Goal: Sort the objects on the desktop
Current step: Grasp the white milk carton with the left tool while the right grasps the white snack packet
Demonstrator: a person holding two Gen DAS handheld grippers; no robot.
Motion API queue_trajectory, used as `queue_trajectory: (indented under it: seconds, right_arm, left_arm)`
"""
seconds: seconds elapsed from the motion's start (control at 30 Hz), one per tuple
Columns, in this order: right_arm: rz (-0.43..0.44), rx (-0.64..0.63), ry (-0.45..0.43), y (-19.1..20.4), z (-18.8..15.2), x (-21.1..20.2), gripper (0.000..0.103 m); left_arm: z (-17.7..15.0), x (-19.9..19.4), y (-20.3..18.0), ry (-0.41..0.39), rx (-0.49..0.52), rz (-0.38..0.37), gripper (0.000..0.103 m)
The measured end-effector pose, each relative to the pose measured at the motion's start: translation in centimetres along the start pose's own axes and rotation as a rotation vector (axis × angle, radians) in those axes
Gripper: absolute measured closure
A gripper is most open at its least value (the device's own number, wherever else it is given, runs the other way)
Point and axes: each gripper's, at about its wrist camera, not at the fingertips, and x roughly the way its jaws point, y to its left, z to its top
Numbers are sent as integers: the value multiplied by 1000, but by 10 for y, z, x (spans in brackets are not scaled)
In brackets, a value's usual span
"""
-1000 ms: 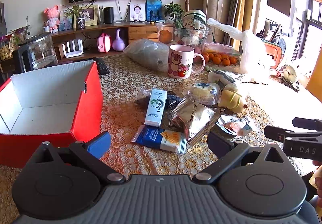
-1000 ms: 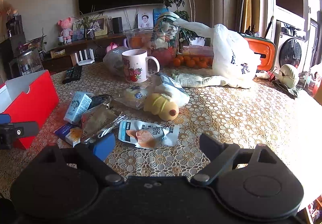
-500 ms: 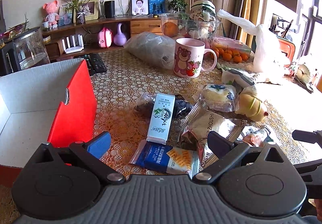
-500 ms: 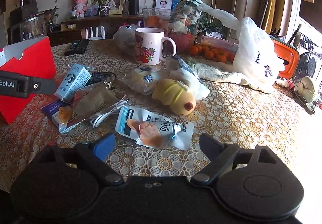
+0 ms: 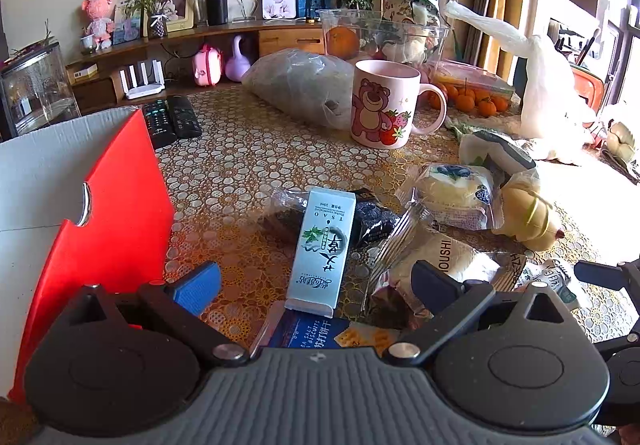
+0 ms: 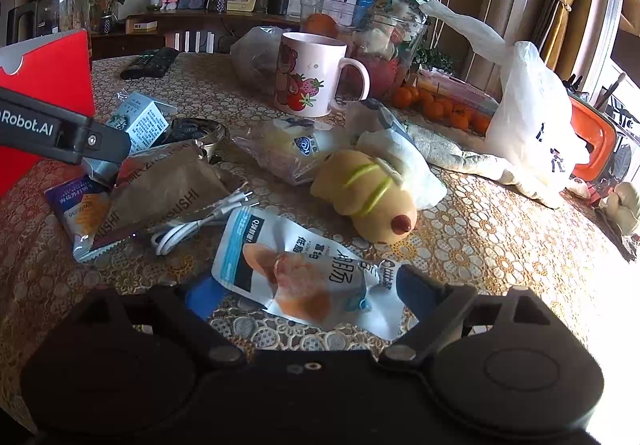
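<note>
One mug, two remotes, one red box, one cable.

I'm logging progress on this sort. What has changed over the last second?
Both claws came in low over the pile. The left claw now has the pale blue box between its open jaws; the right claw brackets the white snack pouch. Nothing is gripped yet. The red box, pink mug and the other packets lie as before.
</note>
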Motion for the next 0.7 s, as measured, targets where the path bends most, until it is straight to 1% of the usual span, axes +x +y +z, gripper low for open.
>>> queue_trajectory:
  seconds: [0.17,0.27,0.37,0.43,0.5,0.57,0.63,0.67,0.7]
  right_arm:
    - [15,15,-8,-2,2,5,13]
    - [29,17,-9,-4,3,6,14]
    - [47,44,-2,-9,3,8,14]
    - [55,60,0,-11,3,9,13]
    - [56,57,-4,-11,2,9,13]
    - [57,54,-6,-11,2,10,13]
    - [59,52,-9,-11,2,10,13]
    - [59,48,-10,-11,2,10,13]
    - [60,44,-11,-11,2,10,14]
  left_arm:
    - [3,13,2,-2,-6,-4,1]
    - [8,18,9,-7,-31,-8,3]
    - [10,24,15,6,-50,-8,4]
    - [10,29,15,17,-45,-15,11]
    - [9,34,14,25,-34,-14,13]
    - [8,38,13,30,-38,-23,19]
    - [8,40,13,37,-43,-27,30]
    - [8,41,13,38,-42,-29,34]
    - [8,41,13,39,-39,-31,43]
